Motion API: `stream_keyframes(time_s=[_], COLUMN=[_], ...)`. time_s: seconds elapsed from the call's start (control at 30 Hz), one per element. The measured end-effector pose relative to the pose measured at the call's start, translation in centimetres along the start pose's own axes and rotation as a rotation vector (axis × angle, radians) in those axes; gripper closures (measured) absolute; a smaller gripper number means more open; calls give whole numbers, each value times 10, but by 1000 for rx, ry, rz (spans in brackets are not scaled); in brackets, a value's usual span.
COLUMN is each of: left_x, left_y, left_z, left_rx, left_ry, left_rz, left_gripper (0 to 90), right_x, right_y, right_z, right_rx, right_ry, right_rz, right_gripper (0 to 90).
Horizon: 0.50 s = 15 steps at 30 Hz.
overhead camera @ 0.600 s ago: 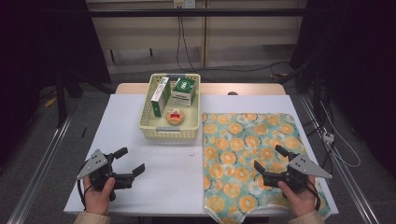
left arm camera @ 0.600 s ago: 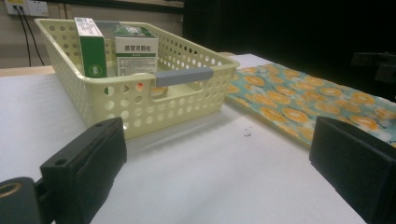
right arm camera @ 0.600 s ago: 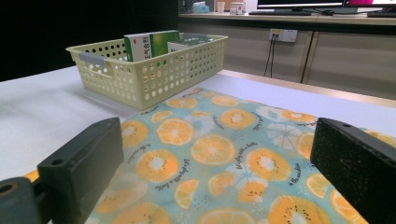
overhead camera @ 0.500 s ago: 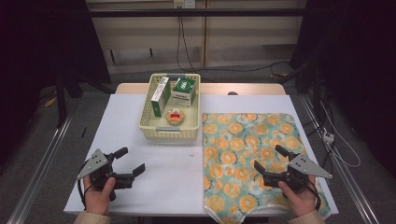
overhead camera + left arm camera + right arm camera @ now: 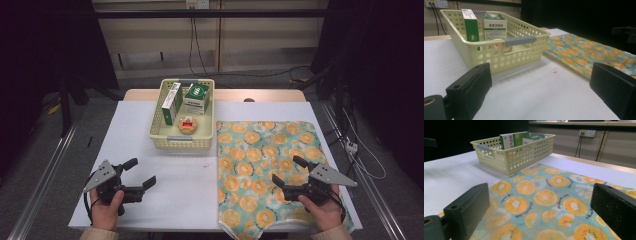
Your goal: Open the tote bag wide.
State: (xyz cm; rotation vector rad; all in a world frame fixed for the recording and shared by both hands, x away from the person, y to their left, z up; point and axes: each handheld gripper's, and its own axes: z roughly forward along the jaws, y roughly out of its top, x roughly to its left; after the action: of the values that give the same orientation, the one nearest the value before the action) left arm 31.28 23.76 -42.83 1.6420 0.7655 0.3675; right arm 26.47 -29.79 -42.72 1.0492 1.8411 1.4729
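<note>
From the high view, a white sheet covers most of the bench [image 5: 175, 200], whose wooden far edge shows behind it. A cloth printed with orange slices [image 5: 270, 165] lies flat on the right half, its near edge hanging a little over the front. A pale yellow perforated basket [image 5: 181, 142] stands at the far middle, just beside the cloth's far left corner, holding two green-and-white boxes and a small round orange item. The left tongs [image 5: 140, 174] rest on the bare white sheet at the near left, jaws apart and empty. The right tongs [image 5: 290, 171] sit over the cloth's near right part, jaws likewise apart with nothing between them. Around the bench the room is dark; a pale wall with cables and a socket stands behind, and metal rails run along the floor on both sides.

In the left gripper view, the basket [image 5: 486, 53] is ahead on the white sheet, with the cloth [image 5: 584, 53] to its right.

In the right gripper view, the cloth [image 5: 541, 202] spreads beneath the parted jaws, and the basket [image 5: 524, 152] stands beyond it.
</note>
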Motion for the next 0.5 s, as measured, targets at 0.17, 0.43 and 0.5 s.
stream_keyframes(time_s=[0.17,0.43,0.5], left_x=[-1,-6,-6], left_y=[1,1,1], left_z=[0,4,4], left_rx=[0,16,17], left_ry=[-9,-30,-29], left_rz=[2,8,7], left_gripper=[40,39,39], right_x=[5,15,21], right_y=[1,1,0], right_z=[1,5,8], right_rx=[60,155,194], right_ry=[17,101,119], right_rz=[-19,-57,-78], right_gripper=[28,51,47])
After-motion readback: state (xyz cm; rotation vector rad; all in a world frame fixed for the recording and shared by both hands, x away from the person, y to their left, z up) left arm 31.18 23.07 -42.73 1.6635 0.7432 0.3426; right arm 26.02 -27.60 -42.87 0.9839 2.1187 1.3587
